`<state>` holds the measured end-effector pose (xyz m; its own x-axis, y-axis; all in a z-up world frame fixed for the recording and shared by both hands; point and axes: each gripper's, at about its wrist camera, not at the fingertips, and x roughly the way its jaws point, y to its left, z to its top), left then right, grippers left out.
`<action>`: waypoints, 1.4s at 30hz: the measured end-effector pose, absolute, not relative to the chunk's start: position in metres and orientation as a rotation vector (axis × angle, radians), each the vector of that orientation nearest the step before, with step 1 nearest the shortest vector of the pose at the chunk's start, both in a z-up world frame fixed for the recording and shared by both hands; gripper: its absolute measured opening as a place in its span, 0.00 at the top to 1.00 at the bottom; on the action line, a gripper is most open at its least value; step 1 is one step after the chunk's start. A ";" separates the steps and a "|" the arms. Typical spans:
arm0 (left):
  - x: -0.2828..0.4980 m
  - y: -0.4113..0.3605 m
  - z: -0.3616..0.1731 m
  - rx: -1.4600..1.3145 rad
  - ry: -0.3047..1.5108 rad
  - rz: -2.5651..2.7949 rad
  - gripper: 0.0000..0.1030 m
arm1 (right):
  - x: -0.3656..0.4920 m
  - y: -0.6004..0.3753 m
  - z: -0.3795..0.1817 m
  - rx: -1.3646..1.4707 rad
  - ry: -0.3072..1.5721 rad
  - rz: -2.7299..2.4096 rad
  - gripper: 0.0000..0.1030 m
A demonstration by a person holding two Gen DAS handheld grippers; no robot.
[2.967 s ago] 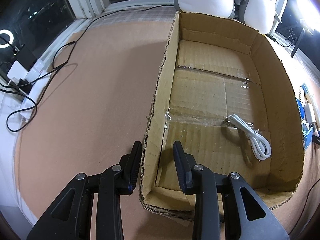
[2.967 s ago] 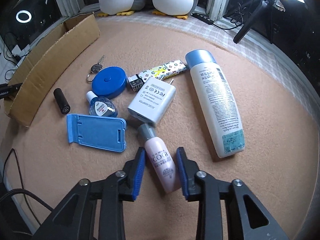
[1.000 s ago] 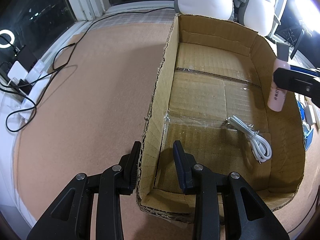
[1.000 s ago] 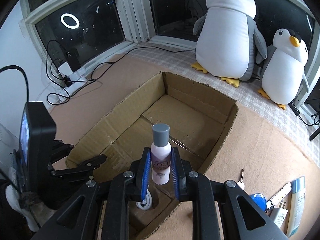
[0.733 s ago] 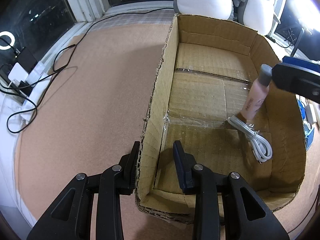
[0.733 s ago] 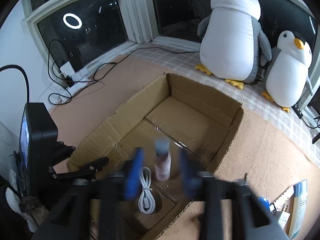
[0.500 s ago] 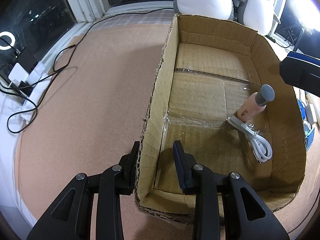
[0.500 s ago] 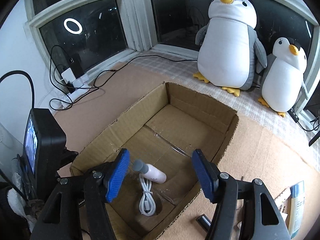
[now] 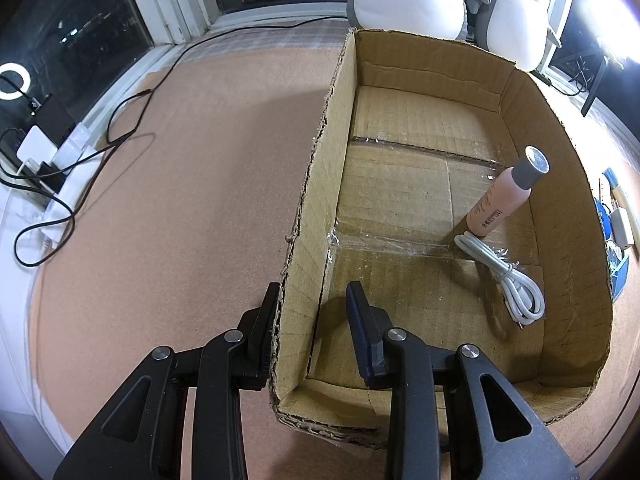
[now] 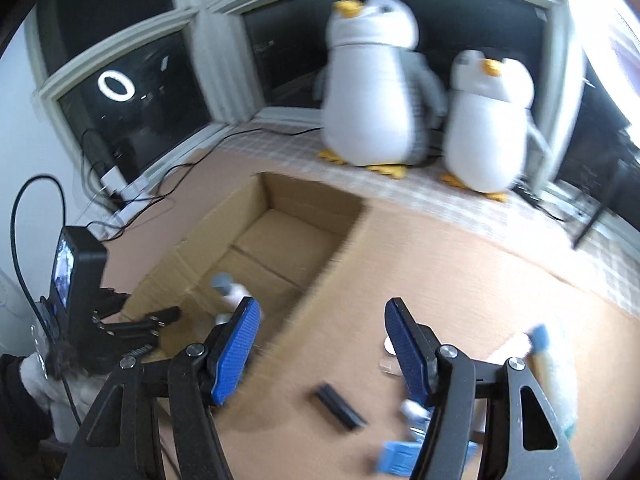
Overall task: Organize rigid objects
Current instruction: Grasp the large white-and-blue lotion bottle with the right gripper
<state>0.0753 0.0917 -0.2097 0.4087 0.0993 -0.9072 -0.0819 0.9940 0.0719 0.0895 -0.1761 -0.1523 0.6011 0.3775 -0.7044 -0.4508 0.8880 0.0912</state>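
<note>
Inside the cardboard box (image 9: 560, 152), a pink bottle (image 9: 500, 200) leans beside a white cable (image 9: 508, 280). The left gripper (image 9: 312, 320) straddles the box's wall, fingers slightly apart. The right gripper (image 10: 320, 344) is spread wide and empty. A black cylinder (image 10: 340, 406) and other blurred items lie outside the box, unsorted.

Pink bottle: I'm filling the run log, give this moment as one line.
pink bottle: in cardboard box, leaning | right gripper: open, empty | left gripper: straddling box wall
</note>
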 end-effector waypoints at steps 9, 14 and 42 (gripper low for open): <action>0.075 0.093 -0.210 0.018 1.144 0.114 0.70 | 0.098 -0.286 -0.162 -0.091 0.826 0.270 0.41; 0.075 0.093 -0.210 0.016 1.145 0.118 0.70 | 0.115 -0.328 -0.189 -0.127 0.892 0.180 0.41; 0.075 0.093 -0.210 0.014 1.145 0.121 0.70 | 0.159 -0.348 -0.242 -0.136 1.051 0.222 0.51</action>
